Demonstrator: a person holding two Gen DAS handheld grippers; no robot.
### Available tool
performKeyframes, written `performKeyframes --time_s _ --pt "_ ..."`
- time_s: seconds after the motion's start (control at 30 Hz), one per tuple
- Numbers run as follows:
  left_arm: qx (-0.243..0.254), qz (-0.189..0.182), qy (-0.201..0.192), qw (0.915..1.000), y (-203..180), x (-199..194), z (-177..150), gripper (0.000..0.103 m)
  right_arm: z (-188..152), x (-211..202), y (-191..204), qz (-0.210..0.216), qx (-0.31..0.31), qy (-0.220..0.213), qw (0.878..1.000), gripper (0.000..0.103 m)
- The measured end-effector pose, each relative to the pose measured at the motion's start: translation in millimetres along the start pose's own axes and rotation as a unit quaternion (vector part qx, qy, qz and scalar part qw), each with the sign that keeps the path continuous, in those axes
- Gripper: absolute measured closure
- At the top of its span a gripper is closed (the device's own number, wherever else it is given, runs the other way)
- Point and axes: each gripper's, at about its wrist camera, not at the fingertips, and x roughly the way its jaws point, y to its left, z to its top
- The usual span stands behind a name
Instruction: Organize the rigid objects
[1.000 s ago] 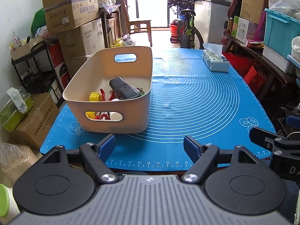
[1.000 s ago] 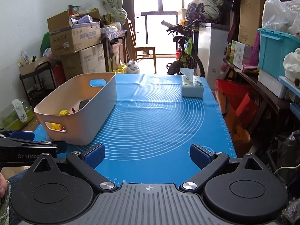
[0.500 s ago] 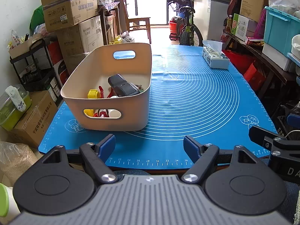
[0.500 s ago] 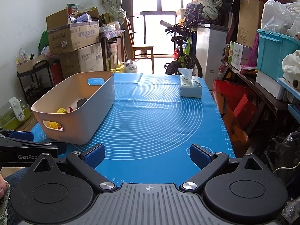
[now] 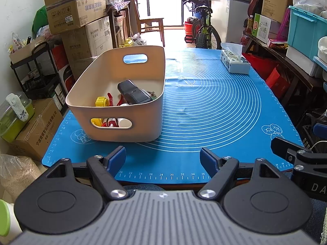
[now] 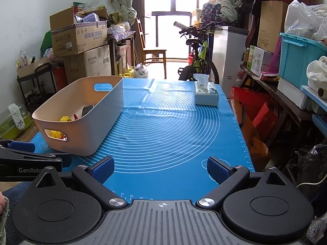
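A beige plastic bin (image 5: 126, 130) with handle slots stands on the left of the blue mat (image 5: 214, 106). It holds a dark grey handheld device (image 5: 133, 92), yellow pieces (image 5: 101, 102) and red pieces (image 5: 110, 98). The bin also shows in the right wrist view (image 6: 98, 126). My left gripper (image 5: 162, 159) is open and empty, over the mat's near edge, just in front of the bin. My right gripper (image 6: 159, 168) is open and empty, over the mat's near edge, right of the bin.
A tissue box (image 6: 206, 96) sits at the mat's far right. Stacked cardboard boxes (image 5: 77, 14) and a black shelf (image 5: 36, 69) stand left of the table. A bicycle (image 6: 196, 61) and a chair (image 6: 153, 53) stand beyond it. Teal crates (image 6: 300, 59) line the right.
Both grippers have drawn back slightly toward the near edge, so the bin looks a little farther away. Both stay open and empty.
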Motion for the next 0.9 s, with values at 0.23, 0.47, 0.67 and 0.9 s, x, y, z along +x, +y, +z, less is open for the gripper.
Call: performKeyframes --time_s 0.23,0.47,0.67,0.9 --pt "-0.002 0.0 0.0 1.0 0.4 0.4 -0.4 0.023 1.1 -0.5 -0.9 -0.004 0.0 -0.001 1.0 0.006" --pt "-0.001 0.0 0.0 1.0 -0.1 0.7 -0.6 0.023 0.8 -0.7 1.6 -0.004 0.0 -0.001 1.0 0.006" --pt "-0.001 0.002 0.001 1.0 -0.4 1.2 -0.7 0.023 0.7 -0.7 1.6 -0.004 0.0 -0.001 1.0 0.006" --pt "-0.001 0.002 0.001 1.0 -0.1 1.2 -0.8 0.023 0.7 -0.8 1.8 -0.005 0.0 -0.001 1.0 0.006"
